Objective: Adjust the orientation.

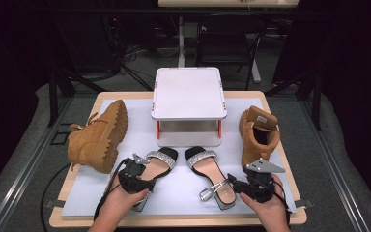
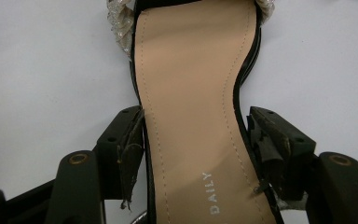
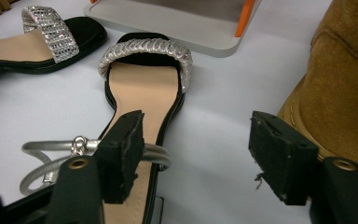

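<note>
Two black sandals with glittery silver toe bands lie side by side on a white mat point(image 1: 183, 195). My left gripper point(image 1: 149, 178) point(image 2: 196, 140) is shut across the narrow waist of the left sandal point(image 1: 162, 162) point(image 2: 191, 84), with a pad pressed on each edge of its beige insole. My right gripper point(image 1: 239, 180) point(image 3: 198, 144) stands open beside the right sandal point(image 1: 204, 166) point(image 3: 142, 88). Its left jaw hangs over the sandal's heel end and silver ankle strap point(image 3: 51, 149), and nothing lies between its pads. The left sandal point(image 3: 32, 42) also shows in the right gripper view.
A tan boot point(image 1: 99, 137) lies on its side at the left. A second tan boot point(image 1: 258, 133) point(image 3: 340, 93) stands upright at the right, close to my right gripper. A white stand with orange legs point(image 1: 188, 92) point(image 3: 168, 18) sits behind the sandals.
</note>
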Tool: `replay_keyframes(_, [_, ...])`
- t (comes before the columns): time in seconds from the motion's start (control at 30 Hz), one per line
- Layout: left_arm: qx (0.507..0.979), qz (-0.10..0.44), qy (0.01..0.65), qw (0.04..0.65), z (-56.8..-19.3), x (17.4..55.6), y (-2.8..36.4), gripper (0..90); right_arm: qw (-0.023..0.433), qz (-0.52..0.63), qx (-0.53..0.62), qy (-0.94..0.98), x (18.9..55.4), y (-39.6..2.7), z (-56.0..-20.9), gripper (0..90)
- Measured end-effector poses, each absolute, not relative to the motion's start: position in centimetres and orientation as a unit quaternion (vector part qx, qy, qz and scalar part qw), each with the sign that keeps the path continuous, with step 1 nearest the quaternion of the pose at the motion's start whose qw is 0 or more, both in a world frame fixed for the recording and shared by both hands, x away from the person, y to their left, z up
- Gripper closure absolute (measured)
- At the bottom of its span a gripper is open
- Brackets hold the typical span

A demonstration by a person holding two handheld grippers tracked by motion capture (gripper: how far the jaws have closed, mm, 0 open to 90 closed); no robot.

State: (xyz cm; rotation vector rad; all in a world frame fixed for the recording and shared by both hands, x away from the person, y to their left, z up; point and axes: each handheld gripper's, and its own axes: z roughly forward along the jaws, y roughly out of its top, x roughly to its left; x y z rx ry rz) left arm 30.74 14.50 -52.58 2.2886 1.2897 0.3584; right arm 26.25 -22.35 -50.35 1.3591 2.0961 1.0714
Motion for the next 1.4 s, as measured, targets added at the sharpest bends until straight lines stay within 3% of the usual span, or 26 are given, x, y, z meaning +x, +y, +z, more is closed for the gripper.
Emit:
replay_keyframes(0.27, [0.831, 0.130, 0.475, 0.257, -52.8, 30.6, 14.8, 37.1, 0.200, 0.378, 0.486, 0.762, 27.3, -20.9, -49.6, 30.3])
replay_keyframes(0.63, [0.831, 0.132, 0.474, 0.259, -52.9, 30.6, 14.8, 37.1, 0.216, 0.358, 0.474, 0.775, 27.9, -18.8, -49.7, 34.3])
replay_keyframes(0.97, [0.832, 0.131, 0.475, 0.256, -52.9, 30.7, 14.7, 36.8, 0.167, 0.329, 0.484, 0.793, 28.8, -17.3, -50.3, 25.5])
replay_keyframes(1.4, [0.832, 0.130, 0.475, 0.256, -52.9, 30.7, 14.7, 36.7, 0.151, 0.288, 0.497, 0.804, 29.5, -16.3, -51.6, 24.4])
